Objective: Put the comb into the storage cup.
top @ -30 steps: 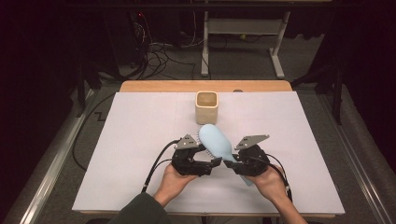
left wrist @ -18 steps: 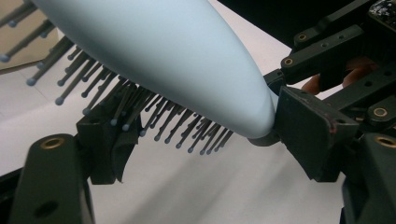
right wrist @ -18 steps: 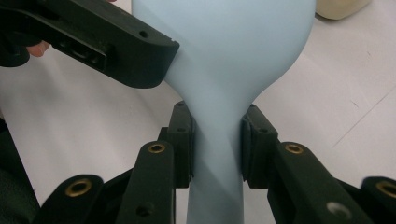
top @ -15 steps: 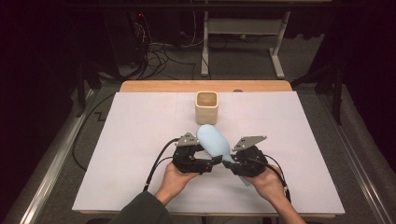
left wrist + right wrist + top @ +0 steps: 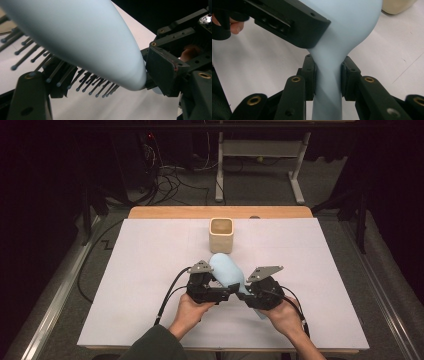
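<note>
I keep my right tool (image 5: 328, 75) clamped on the neck of the pale blue hairbrush (image 5: 227, 271) at frame centre, just below the beige cup (image 5: 221, 234); my left tool (image 5: 216, 281), jaws apart, has just been closing around the brush head; I'd squeeze evenly, sparing the bristles (image 5: 87, 83).

I am wearing a dark olive sleeve (image 5: 155, 345); my left gripper (image 5: 216, 287) and right gripper (image 5: 248, 292) are showing black linkages, brass-ringed pivots, grey triangular plates (cables trailing black).
</note>
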Available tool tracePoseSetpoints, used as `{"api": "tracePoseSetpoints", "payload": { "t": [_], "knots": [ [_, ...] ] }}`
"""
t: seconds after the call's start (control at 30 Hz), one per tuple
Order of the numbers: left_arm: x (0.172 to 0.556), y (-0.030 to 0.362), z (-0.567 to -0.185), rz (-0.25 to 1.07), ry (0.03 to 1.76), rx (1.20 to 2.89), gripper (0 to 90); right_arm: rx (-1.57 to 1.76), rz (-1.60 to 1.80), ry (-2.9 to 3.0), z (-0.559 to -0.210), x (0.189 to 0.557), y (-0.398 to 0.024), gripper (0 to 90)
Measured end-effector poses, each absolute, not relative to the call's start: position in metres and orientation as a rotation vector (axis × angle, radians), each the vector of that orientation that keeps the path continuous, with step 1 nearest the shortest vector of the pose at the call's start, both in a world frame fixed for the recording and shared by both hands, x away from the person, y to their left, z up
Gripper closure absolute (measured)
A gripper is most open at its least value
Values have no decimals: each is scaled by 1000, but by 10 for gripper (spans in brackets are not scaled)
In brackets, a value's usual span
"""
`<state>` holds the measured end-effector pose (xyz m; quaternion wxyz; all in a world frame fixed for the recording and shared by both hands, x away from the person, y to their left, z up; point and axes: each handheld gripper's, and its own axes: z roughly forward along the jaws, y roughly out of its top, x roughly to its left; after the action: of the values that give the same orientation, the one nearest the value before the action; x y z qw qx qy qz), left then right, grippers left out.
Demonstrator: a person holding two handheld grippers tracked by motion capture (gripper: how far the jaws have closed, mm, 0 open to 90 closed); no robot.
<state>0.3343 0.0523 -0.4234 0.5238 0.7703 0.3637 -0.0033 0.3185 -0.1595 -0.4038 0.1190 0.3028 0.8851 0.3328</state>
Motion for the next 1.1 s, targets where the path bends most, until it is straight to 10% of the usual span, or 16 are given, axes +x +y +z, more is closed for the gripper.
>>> {"api": "tracePoseSetpoints", "payload": {
  "t": [1.1],
  "knots": [
    [342,44,-422,-84,900,1822,315,865,977,2553,-402,317,-157,705]
  ]
}}
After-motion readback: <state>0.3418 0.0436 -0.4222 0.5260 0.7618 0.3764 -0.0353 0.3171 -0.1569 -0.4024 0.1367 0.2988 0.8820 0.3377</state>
